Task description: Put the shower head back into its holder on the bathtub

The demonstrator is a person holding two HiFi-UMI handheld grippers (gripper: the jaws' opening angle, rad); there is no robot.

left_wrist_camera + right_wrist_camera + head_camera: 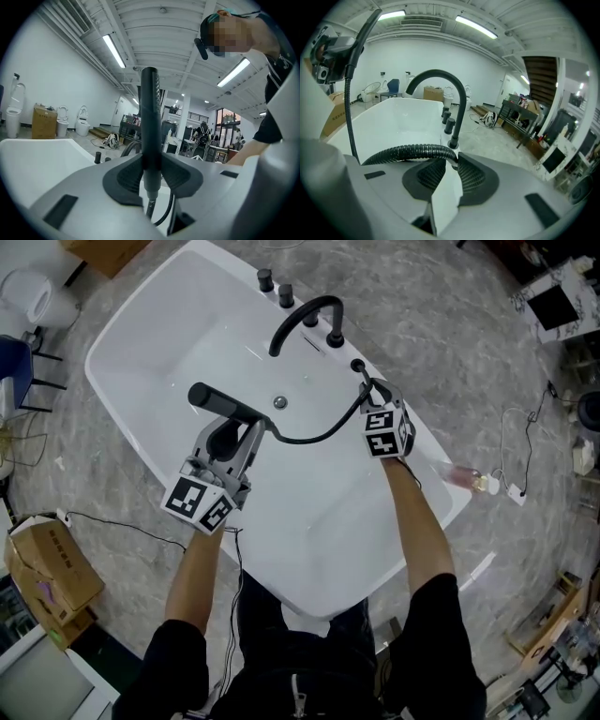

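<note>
In the head view a white bathtub fills the middle. My left gripper is shut on the black shower head, held over the tub's inside. In the left gripper view the wand stands upright between the pads. Its black hose curves right to my right gripper, which is shut on the hose at the tub's far rim. A small black holder sits on the rim just beyond that gripper. The arched black faucet stands nearby, also ahead in the right gripper view.
Black knobs line the rim beside the faucet. On the floor lie a cardboard box at the left, a bottle and a cable at the right. A toilet stands at the upper left.
</note>
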